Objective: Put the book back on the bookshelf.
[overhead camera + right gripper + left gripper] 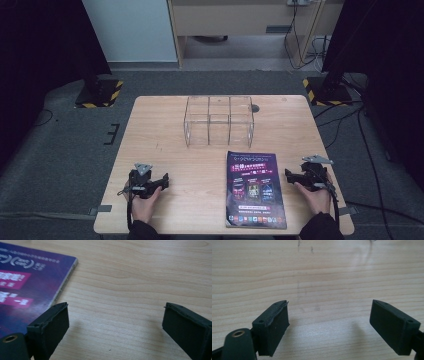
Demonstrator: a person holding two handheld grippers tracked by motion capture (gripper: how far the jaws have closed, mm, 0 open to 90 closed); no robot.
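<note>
I can't read the magazine (255,189) cover; its corner hides behind my right gripper (115,322). Left of the magazine my left gripper (162,181) rests, both grippers' jaws wide open and empty. A clear box (218,121) stands beyond the magazine.

Glossy paper magazine (255,190), matt pale wood table (165,135), clear plastic organizer (218,121)

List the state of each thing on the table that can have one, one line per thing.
magazine: closed, lying flat, cover up, near the table's front edge.
clear organizer: upright, its compartments empty.
left gripper: open, nothing between the jaws, over bare table.
right gripper: open, nothing between the jaws, beside the magazine's edge.
</note>
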